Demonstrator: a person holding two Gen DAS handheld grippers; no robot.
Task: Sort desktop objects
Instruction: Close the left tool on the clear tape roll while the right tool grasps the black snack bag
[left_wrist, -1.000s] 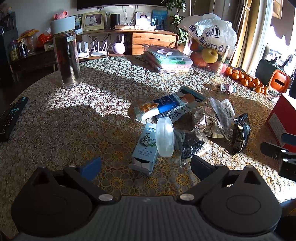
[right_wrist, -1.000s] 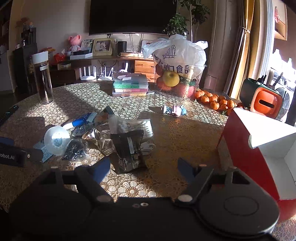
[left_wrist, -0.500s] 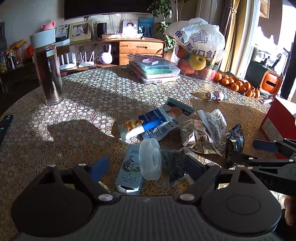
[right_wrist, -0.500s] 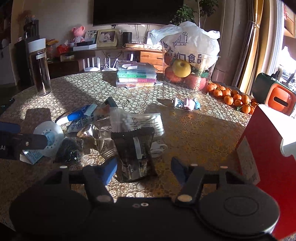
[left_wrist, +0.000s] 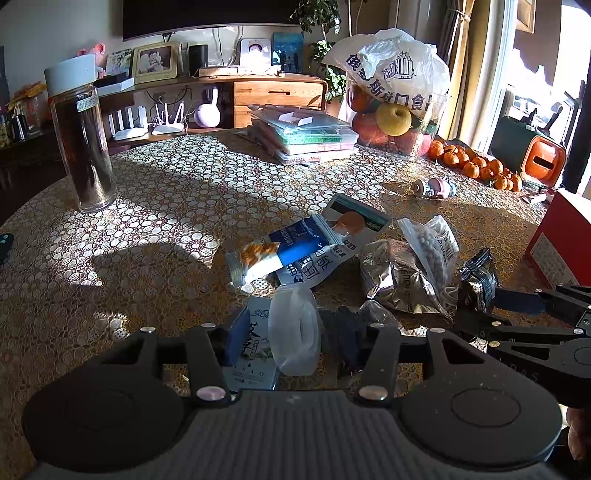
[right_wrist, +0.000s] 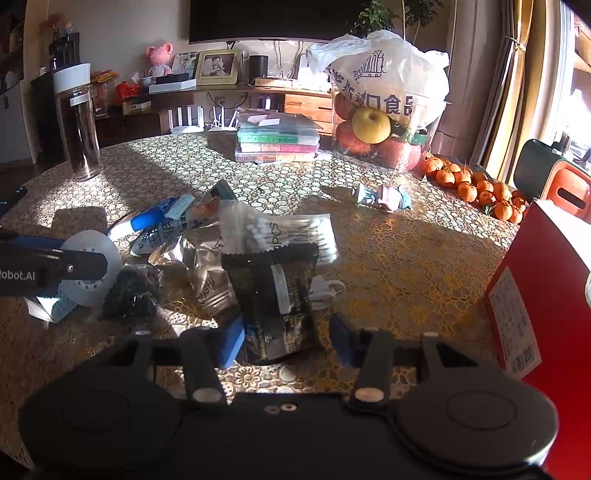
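I've got both grippers low over the clutter at the near edge of the table (left_wrist: 177, 192). Left gripper (left_wrist: 291, 338): jaws closing, w/ the translucent round lid (left_wrist: 293, 328) standing on edge between them, plus the teal-and-white carton (left_wrist: 255, 343) it leans on. Left pad sits just beside the carton; the right pad is over a dark bag of small black bits (left_wrist: 347, 325). Can't see the pads actually pressing on anything yet, so I read the jaws as part spread.

Right gripper (right_wrist: 286, 338): jaws closing too, w/ the black snack packet (right_wrist: 275, 295) between them. There's a gap on the right pad's side; on the left it's near or touching, hard to call from this angle.

Rest of the pile, just behind: blue-and-white snack wrapper (left_wrist: 291, 247), silver foil pouch (left_wrist: 399, 280), clear bag of cotton swabs (right_wrist: 280, 232). The black packet lies partly on the swab bag.

Red box (right_wrist: 543, 295) w/ white flap stands at the right edge, near the packet but apart. Far side: tall glass jar (left_wrist: 83, 144), stack of flat plastic cases (left_wrist: 306, 136), fruit bag (left_wrist: 395, 92), row of tangerines (left_wrist: 472, 164).
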